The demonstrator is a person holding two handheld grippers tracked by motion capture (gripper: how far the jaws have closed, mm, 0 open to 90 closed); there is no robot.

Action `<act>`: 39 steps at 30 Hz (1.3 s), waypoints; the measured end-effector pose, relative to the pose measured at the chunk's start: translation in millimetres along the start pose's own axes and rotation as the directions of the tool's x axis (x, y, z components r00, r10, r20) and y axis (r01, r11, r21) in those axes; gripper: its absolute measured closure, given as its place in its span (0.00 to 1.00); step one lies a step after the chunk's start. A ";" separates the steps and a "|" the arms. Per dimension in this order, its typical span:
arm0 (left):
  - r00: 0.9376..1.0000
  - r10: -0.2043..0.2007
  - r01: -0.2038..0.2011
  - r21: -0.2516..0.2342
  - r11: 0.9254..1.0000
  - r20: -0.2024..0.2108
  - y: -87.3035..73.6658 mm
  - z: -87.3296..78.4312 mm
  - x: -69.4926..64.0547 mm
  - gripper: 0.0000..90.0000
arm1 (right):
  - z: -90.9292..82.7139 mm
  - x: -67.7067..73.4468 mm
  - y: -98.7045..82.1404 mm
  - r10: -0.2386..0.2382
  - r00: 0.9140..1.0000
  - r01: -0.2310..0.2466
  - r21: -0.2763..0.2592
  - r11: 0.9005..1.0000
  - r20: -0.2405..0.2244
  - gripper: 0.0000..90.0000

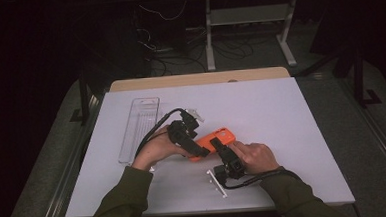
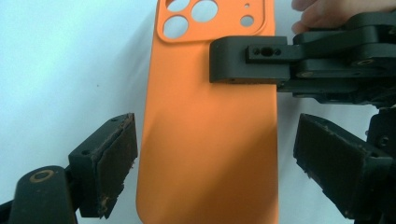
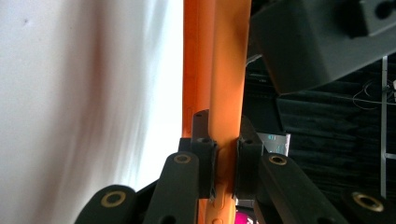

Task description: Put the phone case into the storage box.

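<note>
Phone case (image 1: 213, 139): bright orange, smooth and matte, with rounded corners; it sits at the middle of the high view, over the white table (image 1: 292, 133), between the two hands.
Camera end: in the left gripper view the phone case (image 2: 205, 140) runs up the middle of the frame, its raised camera panel at the top edge pierced by large round holes and two smaller ones.
Edge: in the right gripper view the phone case (image 3: 217, 93) stands edge-on as a narrow orange band up the centre, with a long groove along its side.
Left gripper (image 1: 186, 135): its jaws stand apart on either side of the case's lower part, a gap showing at each pad (image 2: 119, 158), so nothing is gripped.
Right gripper (image 1: 222, 149): its jaws are closed on the case's long edge, pads (image 3: 208, 163) pressed to both faces.
Clear tray (image 1: 139, 126): long, transparent, at left of centre in the high view, well apart from the case.
</note>
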State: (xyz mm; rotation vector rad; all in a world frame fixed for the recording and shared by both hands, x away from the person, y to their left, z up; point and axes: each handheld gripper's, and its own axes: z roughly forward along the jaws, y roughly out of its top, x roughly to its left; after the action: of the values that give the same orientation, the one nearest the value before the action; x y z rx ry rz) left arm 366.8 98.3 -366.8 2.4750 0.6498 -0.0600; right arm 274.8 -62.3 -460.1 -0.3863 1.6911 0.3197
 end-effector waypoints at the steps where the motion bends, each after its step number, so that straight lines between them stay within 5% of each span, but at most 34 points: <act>1: 1.000 0.005 -0.005 0.003 1.000 -0.002 0.0 -1.3 0.5 0.14 | 0.1 0.1 0.0 0.000 1.000 0.000 0.001 1.000 -0.002 0.90; 9: 1.000 0.008 -0.009 -0.011 1.000 -0.005 -0.3 -7.3 2.7 0.13 | 2.0 1.2 -4.1 -0.004 1.000 0.005 0.010 1.000 -0.030 0.89; 16: 1.000 -0.009 0.008 -0.022 1.000 -0.025 -1.4 -9.0 2.8 0.00 | 1.4 -2.3 -12.5 0.007 1.000 -0.006 0.034 0.999 -0.027 0.89; 24: 1.000 0.003 -0.003 -0.026 1.000 -0.021 -2.5 -14.2 3.6 0.00 | -1.2 -6.6 -23.0 0.004 0.999 -0.001 0.062 0.998 -0.044 0.89; 28: 1.000 0.000 0.000 -0.032 0.999 -0.024 -4.0 -16.5 3.7 0.00 | -2.7 -5.1 -27.6 0.059 0.997 -0.054 0.087 0.995 -0.048 0.89; 32: 1.000 0.003 -0.004 -0.042 0.999 -0.028 -6.0 -16.8 4.2 0.00 | -4.3 -8.8 -34.9 0.031 0.998 -0.026 0.090 0.996 -0.047 0.89; 39: 0.999 -0.002 0.000 -0.056 0.998 -0.045 -11.3 -17.6 6.1 0.00 | -10.6 -13.1 -45.1 0.074 0.996 -0.067 0.122 0.990 -0.058 0.89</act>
State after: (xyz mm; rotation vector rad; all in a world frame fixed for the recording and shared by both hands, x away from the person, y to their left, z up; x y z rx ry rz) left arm 365.3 118.6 -359.1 2.4283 0.6625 0.0130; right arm 286.4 -106.5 -445.2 -0.2503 1.7787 0.2587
